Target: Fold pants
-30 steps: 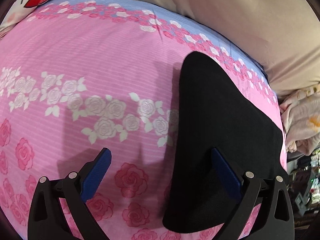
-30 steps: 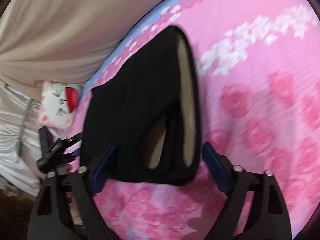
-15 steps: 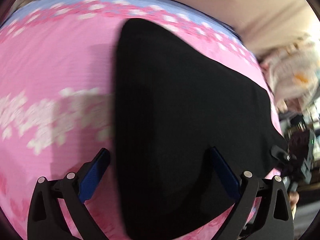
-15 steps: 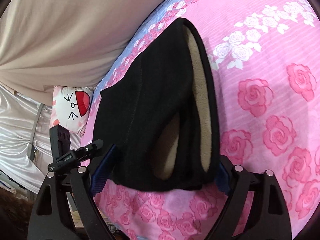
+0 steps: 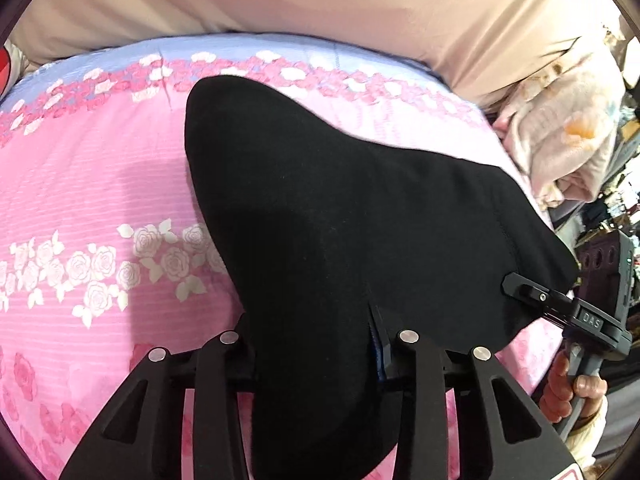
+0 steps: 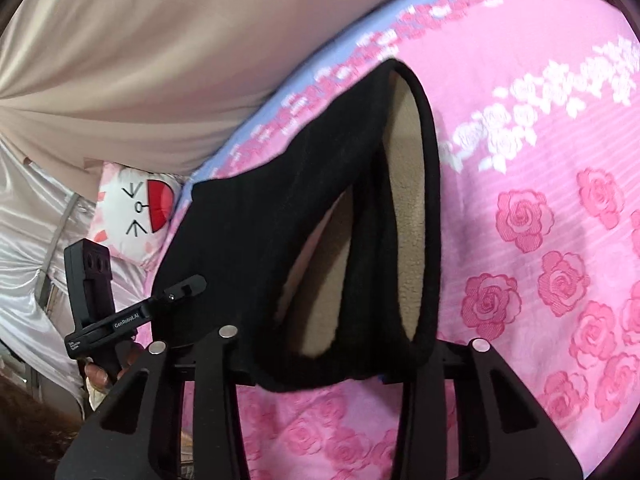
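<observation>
Black pants (image 5: 340, 208) lie on the pink rose-print bed sheet (image 5: 92, 184). In the right wrist view the pants (image 6: 256, 216) show a beige fleece lining at their open end. My left gripper (image 5: 308, 332) is closing, and the near end of the pants is bunched between its fingers. My right gripper (image 6: 320, 364) is closing too, with the open end of the pants filling its gap. Each gripper shows in the other's view: the right one (image 5: 532, 292) at the pants' right corner, the left one (image 6: 188, 286) at the left corner.
A beige cloth (image 5: 320, 4) hangs behind the bed. A rumpled pale blanket (image 5: 560, 132) lies at the bed's right end and a cat-face pillow (image 6: 136, 212) at the other. A hand (image 5: 572, 392) grips the right gripper's handle. The bed's edge runs just below both grippers.
Both grippers went from wide open to pinched on the black fabric. The left one slid sideways from beside the pants to over their near end. The pants' edges have lifted slightly.
</observation>
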Tool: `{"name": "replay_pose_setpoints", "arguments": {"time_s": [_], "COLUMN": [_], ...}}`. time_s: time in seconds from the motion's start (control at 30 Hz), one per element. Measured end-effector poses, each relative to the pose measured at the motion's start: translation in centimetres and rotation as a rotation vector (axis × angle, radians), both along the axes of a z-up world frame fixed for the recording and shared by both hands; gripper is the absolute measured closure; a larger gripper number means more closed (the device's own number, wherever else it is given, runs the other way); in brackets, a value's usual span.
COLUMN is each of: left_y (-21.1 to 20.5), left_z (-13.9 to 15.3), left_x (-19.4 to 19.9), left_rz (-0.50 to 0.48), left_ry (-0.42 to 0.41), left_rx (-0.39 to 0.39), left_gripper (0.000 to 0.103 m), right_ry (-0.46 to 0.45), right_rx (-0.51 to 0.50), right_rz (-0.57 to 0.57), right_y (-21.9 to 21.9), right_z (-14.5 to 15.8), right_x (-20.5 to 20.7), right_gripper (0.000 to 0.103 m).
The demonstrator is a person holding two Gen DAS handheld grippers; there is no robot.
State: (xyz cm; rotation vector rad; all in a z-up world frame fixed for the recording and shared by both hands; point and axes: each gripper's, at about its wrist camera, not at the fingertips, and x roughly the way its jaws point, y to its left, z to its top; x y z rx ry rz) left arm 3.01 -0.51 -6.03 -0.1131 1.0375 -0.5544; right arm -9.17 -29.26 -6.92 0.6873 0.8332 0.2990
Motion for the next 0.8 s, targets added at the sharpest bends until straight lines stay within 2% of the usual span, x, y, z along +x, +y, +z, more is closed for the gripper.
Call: {"name": "replay_pose_setpoints", "arguments": {"time_s": [0.1,0.3,0.43,0.63,0.8], "left_y": [0.4,0.8,1.7,2.5,3.4], "left_z": [1.5,3.6,5.3,10.1,15.1], "left_x": [-1.9,-4.6,-5.9,-7.3,-6.9], "left_rz": [-0.028,-0.049,-0.046,-0.047,-0.037], "left_ry": [-0.019,-0.064,-0.109,-0.244,-0.391], "left_rx": [-0.005,0.049,0.037,0.016,-0.021], "left_gripper": [0.069,0.069,0.069,0.069,0.069], "right_ry": [-0.017,-0.063,-0.122,-0.261,-0.421], "right_rx": [-0.010,-0.032,-0.045,-0.088,-0.123], "right_rz": [0.014,0.035,0.039,0.049,0.060], "right_y": [0.4,1.6,2.0,2.7,3.0], "right_z": [1.2,3.2,5.3,10.5,16.0], "right_x": [-1.3,-3.5,-4.6,-5.4,-3.9], "right_gripper": [0.068,0.069,0.069,0.069,0.069]}}
